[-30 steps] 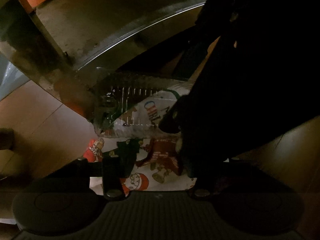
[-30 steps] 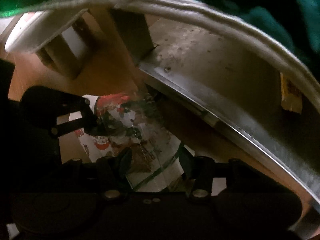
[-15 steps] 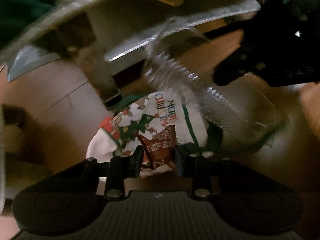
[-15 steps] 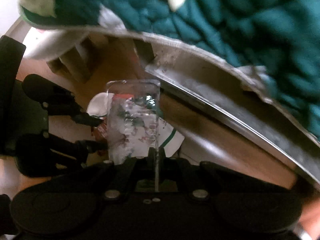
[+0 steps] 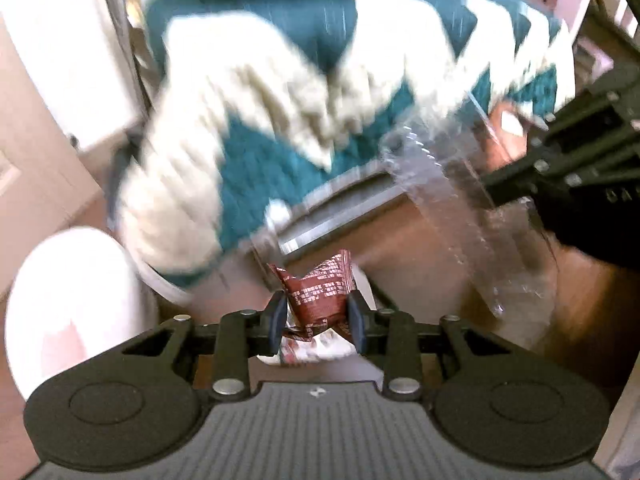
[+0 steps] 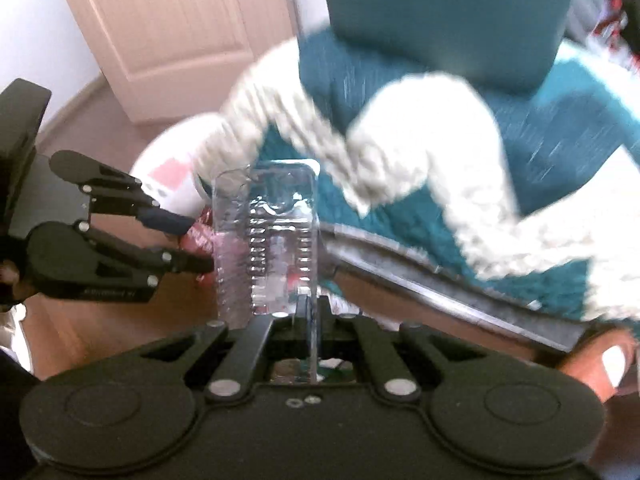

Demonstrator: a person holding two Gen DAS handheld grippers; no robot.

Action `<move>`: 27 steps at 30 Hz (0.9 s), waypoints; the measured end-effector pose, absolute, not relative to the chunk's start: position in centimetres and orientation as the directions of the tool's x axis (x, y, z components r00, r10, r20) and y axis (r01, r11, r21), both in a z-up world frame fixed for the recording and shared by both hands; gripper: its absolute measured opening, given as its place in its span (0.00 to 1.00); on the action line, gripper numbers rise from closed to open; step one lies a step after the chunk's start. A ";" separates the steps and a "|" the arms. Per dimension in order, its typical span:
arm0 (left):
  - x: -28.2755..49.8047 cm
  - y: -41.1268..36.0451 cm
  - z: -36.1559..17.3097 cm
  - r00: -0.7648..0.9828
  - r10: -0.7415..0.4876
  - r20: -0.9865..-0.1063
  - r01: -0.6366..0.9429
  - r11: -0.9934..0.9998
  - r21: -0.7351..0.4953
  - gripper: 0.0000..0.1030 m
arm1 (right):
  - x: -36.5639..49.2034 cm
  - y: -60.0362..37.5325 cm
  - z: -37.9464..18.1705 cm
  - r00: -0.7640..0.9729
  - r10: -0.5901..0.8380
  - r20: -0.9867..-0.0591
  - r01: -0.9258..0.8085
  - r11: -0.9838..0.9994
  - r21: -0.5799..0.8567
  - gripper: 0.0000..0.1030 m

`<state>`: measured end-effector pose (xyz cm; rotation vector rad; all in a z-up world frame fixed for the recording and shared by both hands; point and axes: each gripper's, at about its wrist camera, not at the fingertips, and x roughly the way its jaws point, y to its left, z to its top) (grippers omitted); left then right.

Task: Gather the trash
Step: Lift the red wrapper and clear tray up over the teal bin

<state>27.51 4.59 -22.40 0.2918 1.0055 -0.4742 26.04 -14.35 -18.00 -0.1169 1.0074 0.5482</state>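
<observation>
While both views blurred at the edges, the left gripper [image 5: 316, 316] had its two fingers pressed on a crumpled brown wrapper [image 5: 320, 296], which stuck up between them above the wooden floor [image 5: 420, 256]. Its jaws stood narrow, closed on that wrapper. The right gripper [image 6: 306, 312] pinched the thin edge of a clear plastic tray [image 6: 272, 240], its jaws almost fully together on the plastic; the tray stood upright in front of that gripper's camera. In the left wrist view the same tray hung at the right, held by the black fingers there. Behind both lay a teal and cream blanket [image 6: 400, 152] over a metal-edged frame [image 6: 440, 284]. A white bag [image 5: 72, 300] sat at the left, near a pale door [image 6: 172, 32].
</observation>
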 end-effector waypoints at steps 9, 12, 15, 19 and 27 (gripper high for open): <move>23.7 4.0 -8.8 0.637 -0.225 -0.738 0.400 0.914 0.066 0.31 | 21.0 -16.5 -6.4 0.569 0.427 -0.703 -0.478 0.867 0.140 0.02; 21.9 3.3 -6.1 0.689 -0.212 -0.693 0.369 0.926 0.083 0.31 | 18.9 -17.5 -3.7 0.612 0.435 -0.661 -0.484 0.867 0.122 0.02; 20.3 2.1 -3.3 0.736 -0.203 -0.645 0.339 0.936 0.094 0.31 | 17.4 -18.5 -1.2 0.646 0.445 -0.620 -0.488 0.866 0.113 0.02; 18.7 0.7 0.1 0.786 -0.195 -0.586 0.312 0.944 0.105 0.31 | 15.6 -19.9 2.5 0.701 0.453 -0.551 -0.492 0.866 0.087 0.02; 17.0 -2.0 7.8 0.855 -0.166 -0.491 0.250 0.962 0.110 0.31 | 15.6 -22.1 9.1 0.783 0.436 -0.444 -0.465 0.884 0.047 0.02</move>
